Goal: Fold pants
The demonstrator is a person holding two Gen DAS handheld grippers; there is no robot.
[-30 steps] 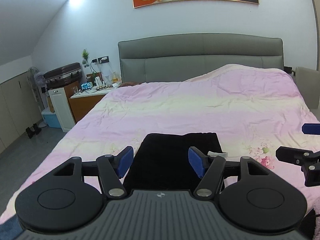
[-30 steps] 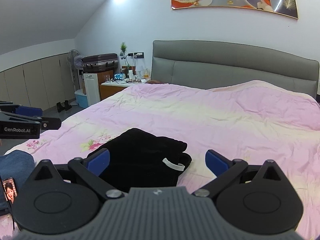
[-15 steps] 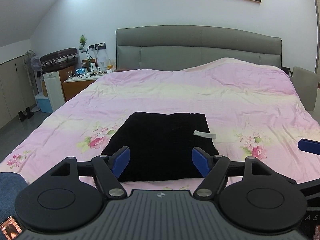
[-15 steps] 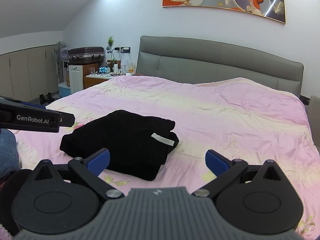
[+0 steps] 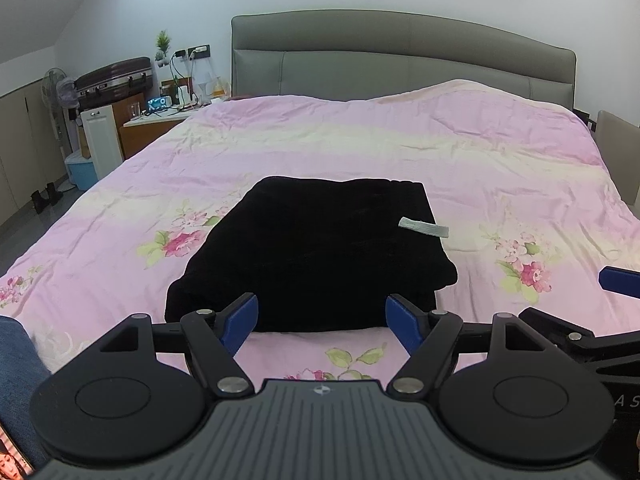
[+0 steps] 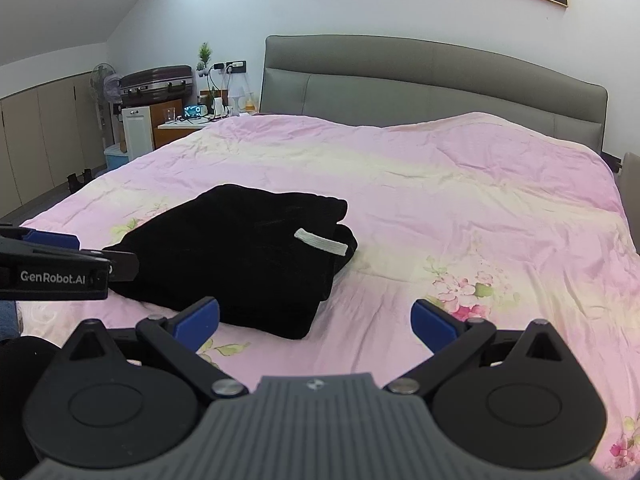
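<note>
From the left wrist, a bed (image 5: 360, 148) under a pink floral cover fills the room, with a grey headboard (image 5: 400, 56) far back and a nightstand (image 5: 156, 124) far left. The pants (image 5: 316, 252), black and folded into a thick block with a white tag (image 5: 424, 227), lie near the bed's near edge. The left tongs (image 5: 322, 322) have just been opening and stand spread, nothing between them.

From the right wrist, the pants (image 6: 240, 256) lie left of centre. The right tongs (image 6: 316, 322) stand spread, empty.
</note>
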